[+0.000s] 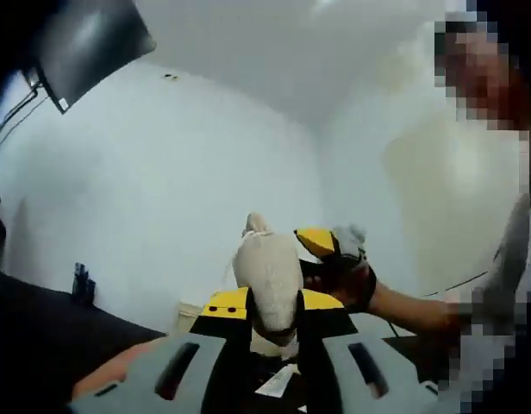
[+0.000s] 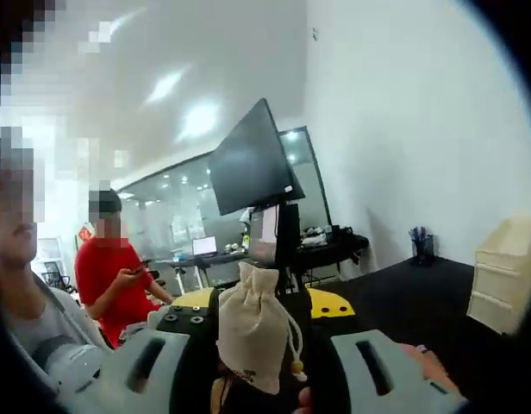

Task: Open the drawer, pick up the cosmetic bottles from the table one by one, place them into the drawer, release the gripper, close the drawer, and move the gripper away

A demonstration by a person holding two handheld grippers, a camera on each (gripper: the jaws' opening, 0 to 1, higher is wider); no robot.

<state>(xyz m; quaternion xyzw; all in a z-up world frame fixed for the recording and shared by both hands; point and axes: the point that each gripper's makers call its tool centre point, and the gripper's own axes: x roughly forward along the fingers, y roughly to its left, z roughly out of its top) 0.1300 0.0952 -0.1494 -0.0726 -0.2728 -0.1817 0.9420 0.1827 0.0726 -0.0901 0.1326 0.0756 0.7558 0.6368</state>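
Observation:
My left gripper [image 1: 274, 302] points up toward the wall and ceiling, its yellow-tipped jaws shut on a cream cloth drawstring pouch [image 1: 267, 272] that stands upright between them. A gloved hand [image 1: 347, 272] reaches in from the right beside the pouch, holding a yellow-and-black part [image 1: 315, 241]. My right gripper [image 2: 264, 302] is also tilted upward and is shut on a cream cloth pouch [image 2: 253, 336] with a dangling cord. A cream plastic drawer unit [image 2: 507, 276] stands at the right edge of the right gripper view, far off.
A dark monitor on a stand [image 2: 253, 164] rises behind the right pouch, with desks behind it. A person in a red shirt [image 2: 110, 276] sits at the left and another person is close by. A pen holder [image 2: 418, 241] stands by the white wall. A dark panel [image 1: 89, 43] hangs at the upper left.

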